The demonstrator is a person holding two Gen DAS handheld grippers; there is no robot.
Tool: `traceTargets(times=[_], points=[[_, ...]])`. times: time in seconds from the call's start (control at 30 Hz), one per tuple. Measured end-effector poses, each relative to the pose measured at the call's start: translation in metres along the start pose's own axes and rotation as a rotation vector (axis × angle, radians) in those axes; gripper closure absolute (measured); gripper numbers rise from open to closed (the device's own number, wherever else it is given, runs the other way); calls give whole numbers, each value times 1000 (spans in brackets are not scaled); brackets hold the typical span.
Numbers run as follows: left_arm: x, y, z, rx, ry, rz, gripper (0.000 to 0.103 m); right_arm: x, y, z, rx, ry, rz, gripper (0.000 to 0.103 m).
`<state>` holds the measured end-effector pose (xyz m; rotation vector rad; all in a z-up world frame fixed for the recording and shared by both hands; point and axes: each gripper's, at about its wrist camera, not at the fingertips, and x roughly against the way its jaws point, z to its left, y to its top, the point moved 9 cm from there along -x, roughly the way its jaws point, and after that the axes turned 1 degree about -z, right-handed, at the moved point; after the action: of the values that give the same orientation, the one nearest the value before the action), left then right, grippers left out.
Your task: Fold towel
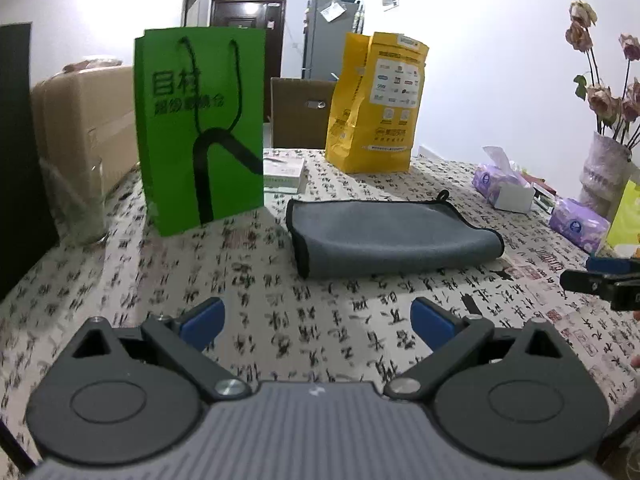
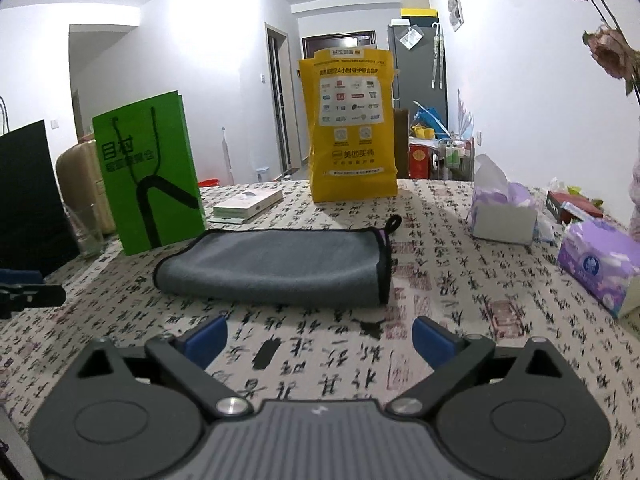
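1. towel, grey microfibre with black edging point(image 1: 394, 236), is lying folded over on the white tablecloth printed with black calligraphy point(image 1: 280, 288), with its rounded fold facing the cameras and a small black hanging loop point(image 2: 394, 222) sticking up at its far right corner.
2. the left gripper with blue pads point(image 1: 318, 322) is hovering over the cloth near the towel's front edge but apart from it, its jaws spread wide and gripping nothing.
3. the right gripper with blue pads point(image 2: 320, 338) is likewise hovering just short of the towel, its jaws released and grasping nothing.
4. in the left wrist view, the right gripper's dark fingers are showing at the right edge; in the right wrist view, the left gripper is showing at the left edge.
5. a green paper shopping bag with black cord handles point(image 1: 202, 128) is standing upright behind and to the left of the towel, close to its far left corner.
6. a yellow printed paper bag point(image 2: 352, 128) is standing further back, behind the towel.
7. a clear drinking glass point(image 2: 86, 230) is sitting left of the green bag.
8. purple tissue packs point(image 2: 600, 264) are lying to the right, well apart from the towel.
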<state>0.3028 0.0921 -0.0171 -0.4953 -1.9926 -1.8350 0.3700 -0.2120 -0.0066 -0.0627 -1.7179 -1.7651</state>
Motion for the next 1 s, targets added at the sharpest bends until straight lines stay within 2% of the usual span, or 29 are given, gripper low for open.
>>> traceTargets(times=[0.37,0.57,1.0], points=[[39,-11,6,19,41,-57,0,26,-24,10,-5,-27,-28,4],[58,-21,7,57,47,-81,0,45,-31,27,17,-11,-50,3],[99,-42,-7,1,57,-124,0,88,-43,53,14,9,-109,2]])
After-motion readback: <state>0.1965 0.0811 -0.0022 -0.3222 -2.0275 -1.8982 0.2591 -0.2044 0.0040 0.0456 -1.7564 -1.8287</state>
